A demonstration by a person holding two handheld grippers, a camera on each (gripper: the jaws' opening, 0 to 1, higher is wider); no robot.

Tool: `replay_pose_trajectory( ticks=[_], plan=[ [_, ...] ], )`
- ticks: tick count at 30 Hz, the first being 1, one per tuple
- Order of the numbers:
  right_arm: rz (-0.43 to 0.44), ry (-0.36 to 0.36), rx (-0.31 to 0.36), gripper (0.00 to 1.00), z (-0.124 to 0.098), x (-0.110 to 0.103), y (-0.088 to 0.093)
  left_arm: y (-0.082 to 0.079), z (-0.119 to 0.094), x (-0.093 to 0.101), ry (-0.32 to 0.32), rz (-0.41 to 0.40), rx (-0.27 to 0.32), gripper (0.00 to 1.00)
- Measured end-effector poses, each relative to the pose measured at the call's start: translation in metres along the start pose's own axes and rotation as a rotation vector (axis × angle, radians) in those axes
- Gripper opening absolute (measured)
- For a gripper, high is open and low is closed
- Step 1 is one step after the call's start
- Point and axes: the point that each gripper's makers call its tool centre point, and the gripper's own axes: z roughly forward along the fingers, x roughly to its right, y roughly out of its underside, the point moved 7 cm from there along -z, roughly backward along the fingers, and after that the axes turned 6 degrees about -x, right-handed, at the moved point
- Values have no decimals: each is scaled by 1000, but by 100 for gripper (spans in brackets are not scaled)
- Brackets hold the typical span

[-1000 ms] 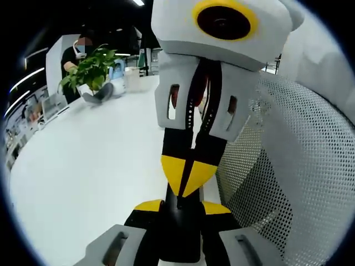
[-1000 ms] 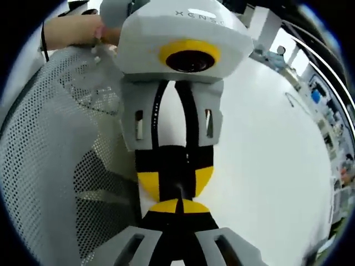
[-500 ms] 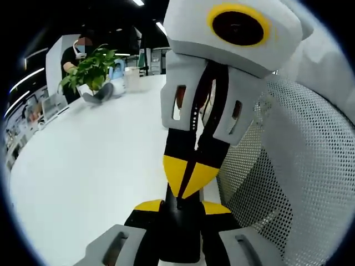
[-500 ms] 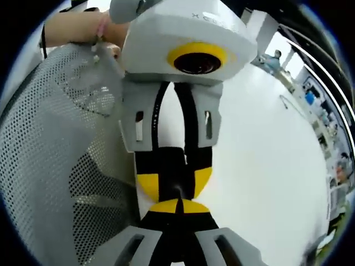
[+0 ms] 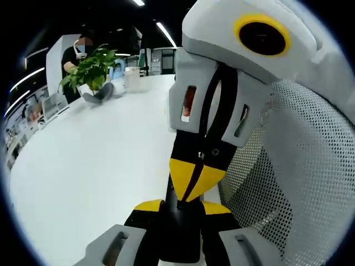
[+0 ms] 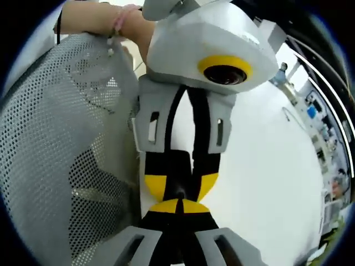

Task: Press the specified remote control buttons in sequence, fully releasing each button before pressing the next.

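White table (image 5: 83, 166) | left tongs (image 5: 178, 205) clenched | right tongs (image 6: 178, 204) clenched, tip-to-tip | mesh chair (image 5: 299, 183) beside

Open-plan office: long white table (image 5: 83, 166), mesh-backed chair (image 5: 299, 183), potted plant (image 5: 91, 69), strip ceiling lights (image 5: 166, 34), and a seated person (image 5: 75, 52) at the far end.

White surface (image 5: 94, 160); white perforated mesh chair back (image 5: 299, 183); green potted plant (image 5: 91, 69) at the surface's far edge; grey, black and yellow-tipped jaws.
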Motion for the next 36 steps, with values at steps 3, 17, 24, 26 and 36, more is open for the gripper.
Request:
replay_pose_trajectory(
  ticks=[3,17,24,26,36],
  plan=[
    [22,-59,-11,0,1,5,-1,0,0,0,2,-6,3,25],
    [7,-54,-40,0,3,5,-3,0,0,0,4,-33,13,25],
    [137,-66,70,0,0,5,5,1,1,1,-9,-2,8,25],
    [113,-53,71,0,0,3,4,1,0,1,-15,-8,15,25],
    [105,-51,102,0,3,4,-1,2,0,3,-40,-34,35,25]
  ],
)
